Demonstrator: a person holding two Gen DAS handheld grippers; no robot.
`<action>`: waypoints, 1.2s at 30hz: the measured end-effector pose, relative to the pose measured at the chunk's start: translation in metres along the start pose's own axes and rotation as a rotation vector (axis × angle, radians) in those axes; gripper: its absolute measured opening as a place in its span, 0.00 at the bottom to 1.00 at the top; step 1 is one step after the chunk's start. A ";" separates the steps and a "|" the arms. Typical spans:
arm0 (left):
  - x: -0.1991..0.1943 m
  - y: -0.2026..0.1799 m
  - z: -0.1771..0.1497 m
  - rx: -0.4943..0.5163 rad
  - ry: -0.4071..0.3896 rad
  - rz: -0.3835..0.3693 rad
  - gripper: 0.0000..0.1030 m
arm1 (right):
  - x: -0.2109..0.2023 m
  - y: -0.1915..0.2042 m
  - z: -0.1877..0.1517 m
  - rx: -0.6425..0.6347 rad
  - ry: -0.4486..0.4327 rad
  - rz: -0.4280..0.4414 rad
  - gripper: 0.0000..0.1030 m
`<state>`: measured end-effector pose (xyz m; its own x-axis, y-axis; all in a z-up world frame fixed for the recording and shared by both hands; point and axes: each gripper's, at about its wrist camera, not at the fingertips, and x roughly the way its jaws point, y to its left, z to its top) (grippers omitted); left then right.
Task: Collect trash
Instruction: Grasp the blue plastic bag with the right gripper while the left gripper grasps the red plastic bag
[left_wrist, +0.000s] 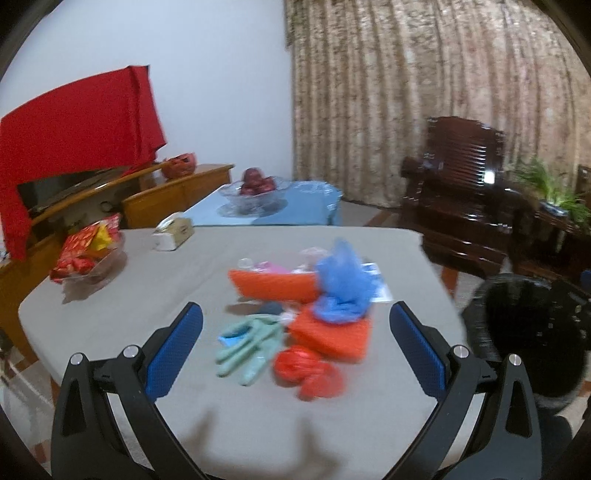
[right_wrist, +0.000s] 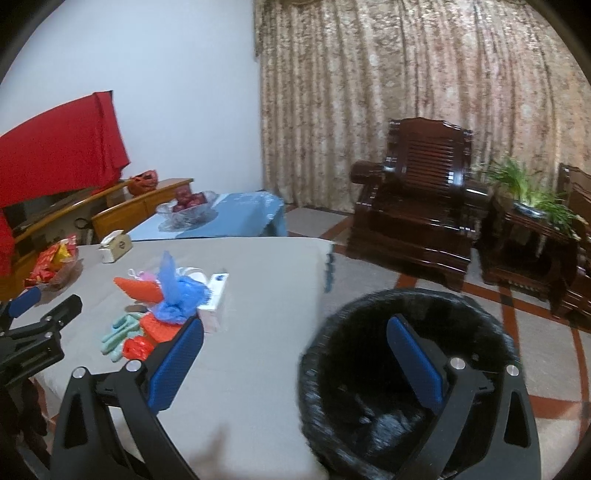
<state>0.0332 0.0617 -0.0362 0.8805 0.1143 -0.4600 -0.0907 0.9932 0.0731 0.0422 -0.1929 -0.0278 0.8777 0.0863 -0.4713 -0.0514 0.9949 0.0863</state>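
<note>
the left gripper (left_wrist: 295, 325) is held level above the near edge of the grey table (left_wrist: 129, 302), pointing toward 12 o'clock, its blue pads (left_wrist: 177, 350) spread wide with nothing between them. it also shows in the right wrist view at 9 o'clock, low at the table's edge.

the trash sits in a loose heap in the middle of the table, straight ahead of the left gripper. a crumpled blue plastic bag (left_wrist: 341, 284) lies on top, at 1 o'clock in the heap, draped over two orange pieces (left_wrist: 273, 284). a pale green glove (left_wrist: 247, 343) lies flat at 7 o'clock, just beside a crumpled red bag (left_wrist: 308, 373) at 5 o'clock. a small white box (right_wrist: 214, 299) lies touching the heap's right side.

the right gripper (right_wrist: 295, 350) hangs tilted downward over the table's right edge, its jaws wide apart and holding nothing. its right pad (right_wrist: 413, 362) sits over the mouth of a black bin (right_wrist: 332, 354), which stands on the floor just beside the table, at 4 o'clock in that view.

farther back on the table, at 10 o'clock, are a tissue box (left_wrist: 173, 232) and a dish of red snack packets (left_wrist: 88, 254).
</note>
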 end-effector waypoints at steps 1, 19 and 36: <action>0.005 0.006 0.001 -0.003 0.003 0.012 0.95 | 0.006 0.004 0.001 -0.006 0.000 0.012 0.94; 0.097 0.081 0.009 -0.098 0.041 0.120 0.95 | 0.171 0.117 -0.003 -0.104 0.145 0.224 0.71; 0.121 0.089 0.004 -0.103 0.090 0.115 0.88 | 0.191 0.134 -0.008 -0.146 0.198 0.378 0.10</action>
<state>0.1337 0.1635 -0.0818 0.8167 0.2246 -0.5315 -0.2401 0.9699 0.0409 0.1994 -0.0426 -0.1138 0.6774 0.4388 -0.5905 -0.4300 0.8874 0.1661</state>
